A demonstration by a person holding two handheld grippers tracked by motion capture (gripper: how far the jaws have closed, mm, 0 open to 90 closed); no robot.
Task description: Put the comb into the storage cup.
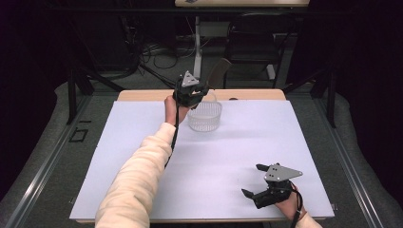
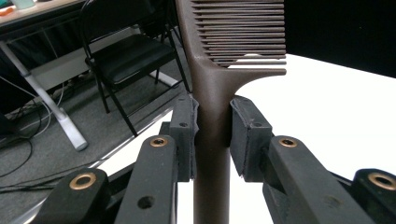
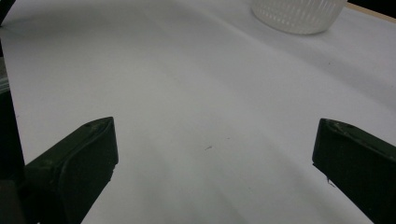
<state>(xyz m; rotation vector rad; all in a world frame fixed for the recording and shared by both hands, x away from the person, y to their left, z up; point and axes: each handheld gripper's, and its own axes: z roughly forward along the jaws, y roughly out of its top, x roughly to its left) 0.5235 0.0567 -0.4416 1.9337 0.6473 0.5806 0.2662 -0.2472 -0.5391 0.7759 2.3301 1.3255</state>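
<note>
Black jaws of the left gripper (image 2: 212, 135) pinch the handle of a dark brown comb (image 2: 219, 70), their pads pressed on both sides of the stem just below where the teeth begin. The comb stands upright beyond the jaws, teeth fanning off to one side, a grip low on the handle that leaves the whole toothed end free to go into a container first. From the high view, this gripper (image 1: 192, 90) is raised at the far edge of the table, directly over the near-left rim of a white ribbed basket (image 1: 205, 116), with the comb (image 1: 217, 72) slanting up and away from it. My reading is that the comb is being carried to the basket and held above it for a drop or a lowering, though it is not yet inside.

Well apart, toward the near right corner of the white table cover (image 1: 142, 156), the right gripper (image 1: 252, 183) rests low with its jaws spread wide and nothing between them; ahead of those jaws lies bare cover, and the basket (image 3: 299, 14) sits far beyond.
</note>
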